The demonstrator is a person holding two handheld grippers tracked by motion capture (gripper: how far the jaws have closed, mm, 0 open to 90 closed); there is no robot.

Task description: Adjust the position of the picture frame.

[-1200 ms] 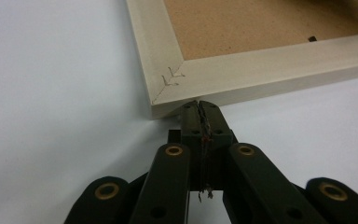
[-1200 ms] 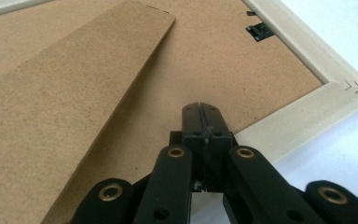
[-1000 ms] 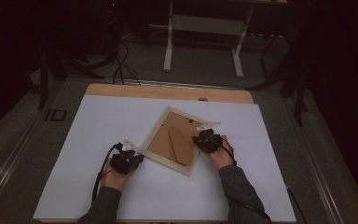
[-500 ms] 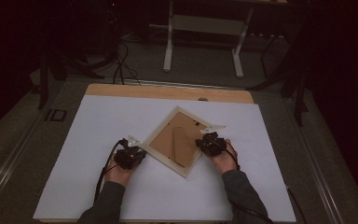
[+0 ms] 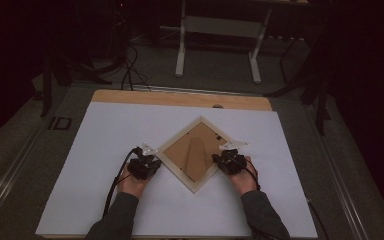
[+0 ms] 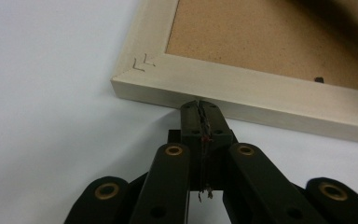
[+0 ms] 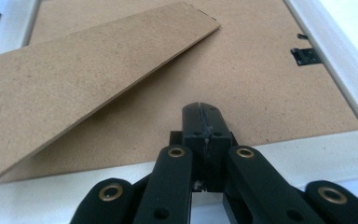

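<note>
Frame [image 5: 192,154] lies face-down as a diamond at table [image 5: 105,125] centre in the high view, left gripper [image 5: 149,156] at its 9 o'clock, right gripper [image 5: 228,154] at 3 o'clock.

Left gripper view: jaws closed, empty, tips touching the frame's outer edge [image 6: 242,105].

Right gripper view: jaws closed, empty, over the backing board [image 7: 242,88]; stand flap [image 7: 88,70] at 10 o'clock.

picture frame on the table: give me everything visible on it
The picture frame lies face down on the white table, turned like a diamond. Pale wood border, brown fibreboard back with a fold-out stand and small black clips. The shut left claw meets its outer edge; the shut right claw reaches over its border.
</note>
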